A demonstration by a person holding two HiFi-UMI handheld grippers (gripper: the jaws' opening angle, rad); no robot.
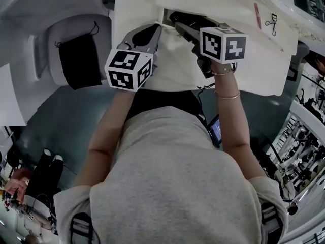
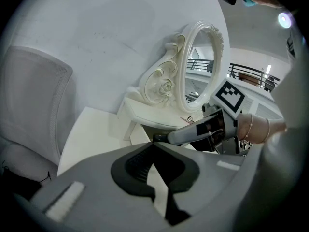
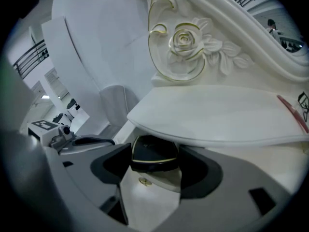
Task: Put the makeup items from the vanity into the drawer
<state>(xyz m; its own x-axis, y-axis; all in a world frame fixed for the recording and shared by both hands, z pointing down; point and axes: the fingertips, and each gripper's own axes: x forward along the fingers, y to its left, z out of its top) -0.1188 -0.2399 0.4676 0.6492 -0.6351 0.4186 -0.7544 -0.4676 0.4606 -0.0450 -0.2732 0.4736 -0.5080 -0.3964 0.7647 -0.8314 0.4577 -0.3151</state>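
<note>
A black compact [image 3: 154, 158] with a gold rim sits between the jaws of my right gripper [image 3: 154, 151], which is shut on it just under the white vanity top [image 3: 217, 115]. In the head view my right gripper [image 1: 175, 21] reaches into the open drawer [image 1: 166, 15]. Beside it, at the drawer's edge, my left gripper [image 1: 158, 29] is shut with nothing in it, its tips touching [image 2: 153, 144]. A thin red stick [image 1: 257, 15] and an eyelash curler [image 1: 272, 24] lie on the vanity top [image 1: 228, 4]. Both also show at the right edge of the right gripper view, the stick [image 3: 292, 112] below the curler [image 3: 304, 100].
An ornate white mirror [image 2: 203, 66] stands at the back of the vanity. A white chair with a black cushion [image 1: 76, 50] stands to the left. The person's body fills the space in front of the vanity. Equipment racks [image 1: 299, 151] stand at the right.
</note>
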